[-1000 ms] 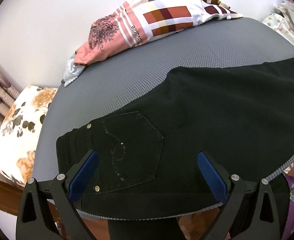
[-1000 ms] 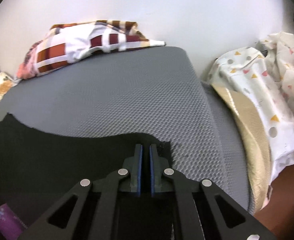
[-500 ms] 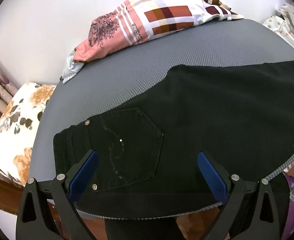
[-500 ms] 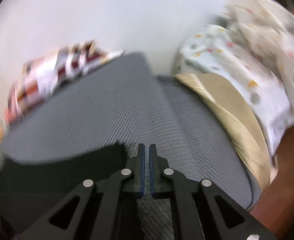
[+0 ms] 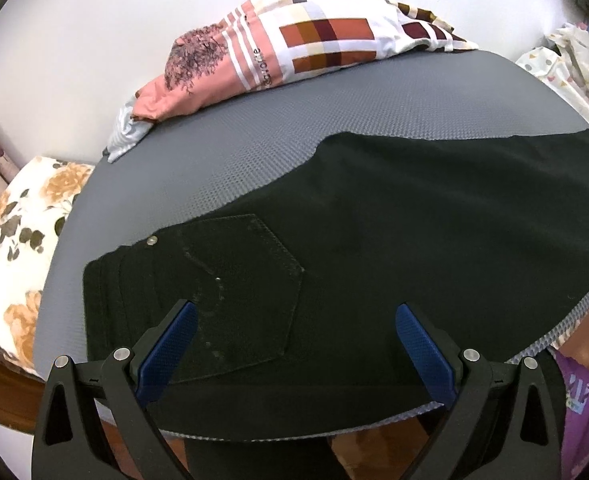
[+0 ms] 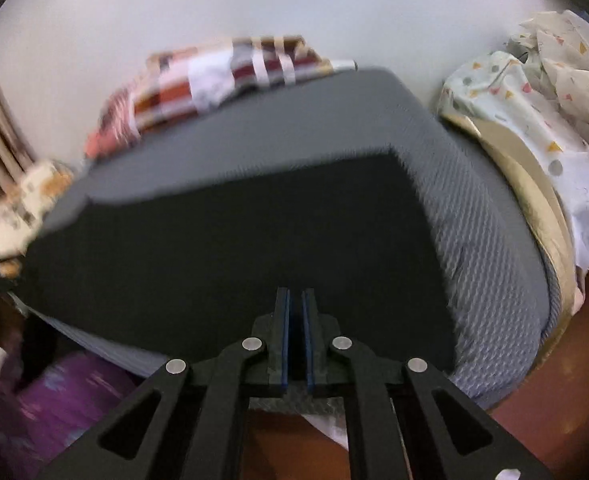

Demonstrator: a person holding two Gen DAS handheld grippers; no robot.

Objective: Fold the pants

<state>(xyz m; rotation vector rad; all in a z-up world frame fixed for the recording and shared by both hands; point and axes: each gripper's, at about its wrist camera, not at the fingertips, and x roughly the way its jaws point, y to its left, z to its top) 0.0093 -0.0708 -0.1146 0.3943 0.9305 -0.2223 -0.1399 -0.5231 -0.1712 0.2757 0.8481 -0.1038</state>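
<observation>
Black pants [image 5: 394, 240] lie flat on a grey mattress [image 5: 334, 112], waistband at the left with a back pocket [image 5: 238, 292] facing up, the leg running right. My left gripper [image 5: 294, 320] is open, hovering over the waist end near the mattress's front edge. In the right wrist view the pants' leg end [image 6: 234, 248] lies across the mattress [image 6: 482, 260]. My right gripper [image 6: 295, 300] is shut with nothing between its pads, above the pants' near edge. That view is blurred.
A patchwork pillow [image 5: 294, 52] lies at the back of the mattress. A floral pillow [image 5: 18, 248] sits at the left. Crumpled white patterned bedding [image 6: 534, 120] and a beige cushion [image 6: 530, 208] lie to the right. Purple clothing [image 6: 54, 400] is at the front.
My right gripper let go of the leg hem and swung back and up; the view shifted fast. My left gripper stayed open and drew back slightly from the waist.
</observation>
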